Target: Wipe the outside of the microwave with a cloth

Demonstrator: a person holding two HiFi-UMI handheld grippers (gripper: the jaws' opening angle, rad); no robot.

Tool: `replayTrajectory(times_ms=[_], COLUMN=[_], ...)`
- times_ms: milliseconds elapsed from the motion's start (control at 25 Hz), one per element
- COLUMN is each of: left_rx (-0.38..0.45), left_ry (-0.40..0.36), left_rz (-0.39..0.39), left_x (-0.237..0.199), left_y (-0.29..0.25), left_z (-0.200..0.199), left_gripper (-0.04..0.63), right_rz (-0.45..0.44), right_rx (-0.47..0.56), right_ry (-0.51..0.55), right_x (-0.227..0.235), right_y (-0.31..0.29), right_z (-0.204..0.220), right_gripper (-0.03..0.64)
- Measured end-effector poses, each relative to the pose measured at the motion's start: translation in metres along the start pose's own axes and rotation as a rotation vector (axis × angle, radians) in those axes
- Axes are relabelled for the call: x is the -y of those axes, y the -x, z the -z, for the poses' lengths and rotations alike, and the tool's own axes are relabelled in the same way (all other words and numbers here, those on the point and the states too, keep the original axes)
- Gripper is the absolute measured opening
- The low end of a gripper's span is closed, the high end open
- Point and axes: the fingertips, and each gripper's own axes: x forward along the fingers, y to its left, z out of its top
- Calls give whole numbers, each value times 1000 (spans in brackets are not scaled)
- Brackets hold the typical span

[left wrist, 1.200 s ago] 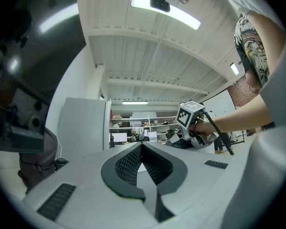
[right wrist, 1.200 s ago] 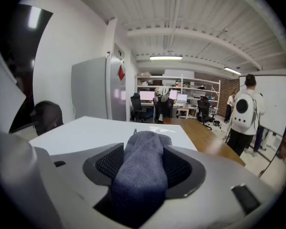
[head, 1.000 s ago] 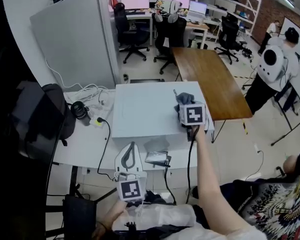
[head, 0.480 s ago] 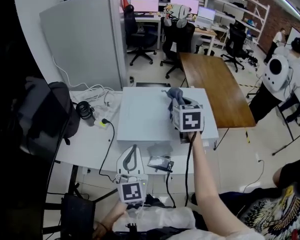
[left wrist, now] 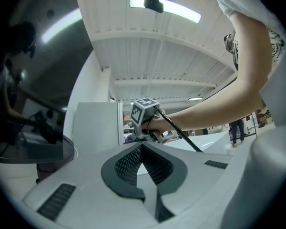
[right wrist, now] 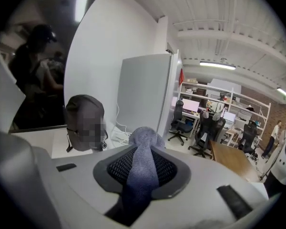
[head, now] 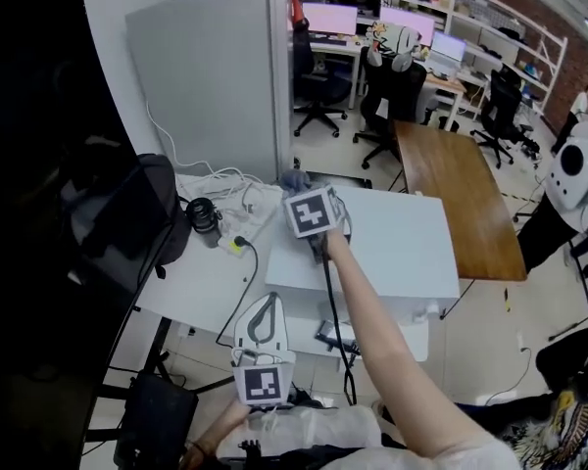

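The right gripper (head: 299, 192) is clamped narrow on the grey cloth (head: 293, 178) at the far left top corner of the microwave (head: 402, 253), probably to wipe its top panel; the left gripper (head: 262, 306), jaws together and empty, hangs below the microwave's front, out of the stroke.

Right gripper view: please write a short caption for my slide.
The right hand-held gripper grips a soft blue-grey cloth, pointing towards a black backpack and a grey partition panel.
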Motion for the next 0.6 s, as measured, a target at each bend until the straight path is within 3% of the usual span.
replayTrajectory(times_ms=[160, 240, 400, 600], left_rx=[0, -10, -20, -10], left_ry=[-20, -13, 14, 25], left_rz=[-59, -60, -34, 36], left_x=[-22, -23, -14, 13], left_y=[1, -1, -11, -19], left_z=[3, 5, 10, 9], left_gripper=[-7, -8, -8, -7], right_rz=[-23, -11, 127, 360], right_rx=[-153, -180, -146, -203], right_ry=[-19, -31, -7, -43], right_x=[-1, 16, 91, 216], right_y=[-31, -28, -4, 60], right_z=[38, 49, 53, 105], right_gripper=[97, 97, 97, 97])
